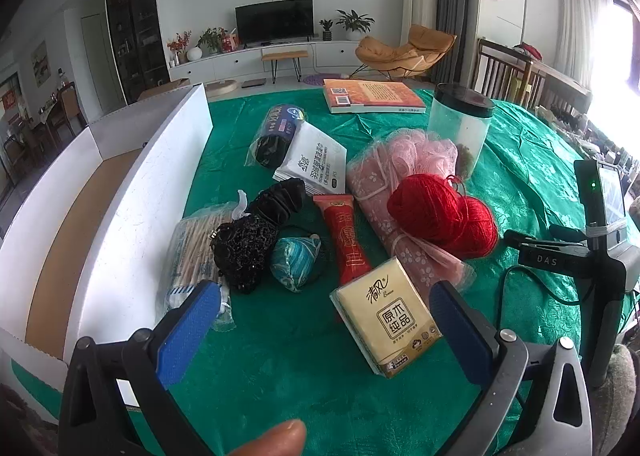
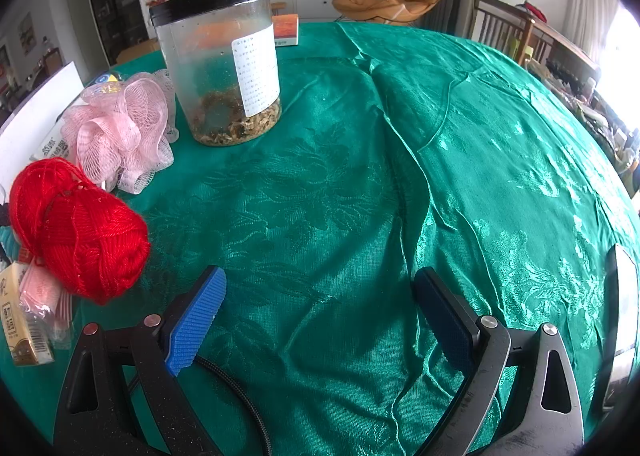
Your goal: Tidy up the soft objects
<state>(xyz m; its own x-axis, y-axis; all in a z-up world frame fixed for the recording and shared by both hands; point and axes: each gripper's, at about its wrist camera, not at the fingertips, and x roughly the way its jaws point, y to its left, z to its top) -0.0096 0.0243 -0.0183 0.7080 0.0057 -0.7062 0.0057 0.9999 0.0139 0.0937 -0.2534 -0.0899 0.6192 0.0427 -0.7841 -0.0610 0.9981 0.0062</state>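
Note:
My left gripper [image 1: 324, 296] is open and empty above the green cloth, with a yellow tissue pack [image 1: 386, 318] lying between its blue pads. Beyond it lie a teal pouch [image 1: 296, 260], a black mesh bundle [image 1: 246, 252], a red packet [image 1: 346, 240], red yarn [image 1: 444, 216], a pink floral cloth bag [image 1: 384, 192] and a pink bath pouf [image 1: 424, 152]. My right gripper [image 2: 318, 292] is open and empty over bare cloth. The red yarn [image 2: 80, 232] and the pink pouf [image 2: 120, 132] sit to its left.
An open white cardboard box [image 1: 132, 192] stands at the left of the table. A clear jar with a black lid [image 2: 220, 60] and a book [image 1: 370, 96] stand farther back. A bag of cotton swabs [image 1: 196, 252], a white wipes pack [image 1: 316, 160] and a dark packet [image 1: 276, 132] lie nearby.

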